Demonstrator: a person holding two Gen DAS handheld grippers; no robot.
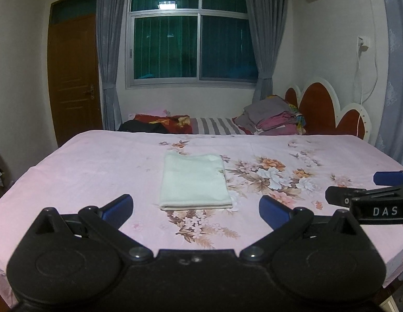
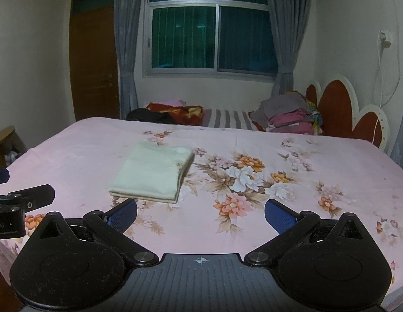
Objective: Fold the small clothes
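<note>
Folded cream garment (image 1: 195, 182) lying flat on the pink floral bedsheet (image 1: 97, 161), both grippers held back from it with fingers spread wide and empty.
Left wrist view: left gripper (image 1: 196, 206) just short of the garment's near edge; right gripper (image 1: 368, 189) enters at the frame's right side, cut off; right wrist view: right gripper (image 2: 200, 212) right of the garment (image 2: 152, 173), whose stacked layers show along its right edge; left gripper's tip (image 2: 22, 195) only partly seen.

Left gripper (image 1: 196, 209) at lower centre, its blue-padded jaws spread wide and holding nothing. Just above it, a folded white cloth (image 1: 195, 182) lies flat on the pink floral bedsheet (image 1: 84, 161). The right gripper (image 1: 368, 195) enters at the right edge; a pile of clothes (image 1: 274, 118) sits by the headboard (image 1: 323, 104).
</note>
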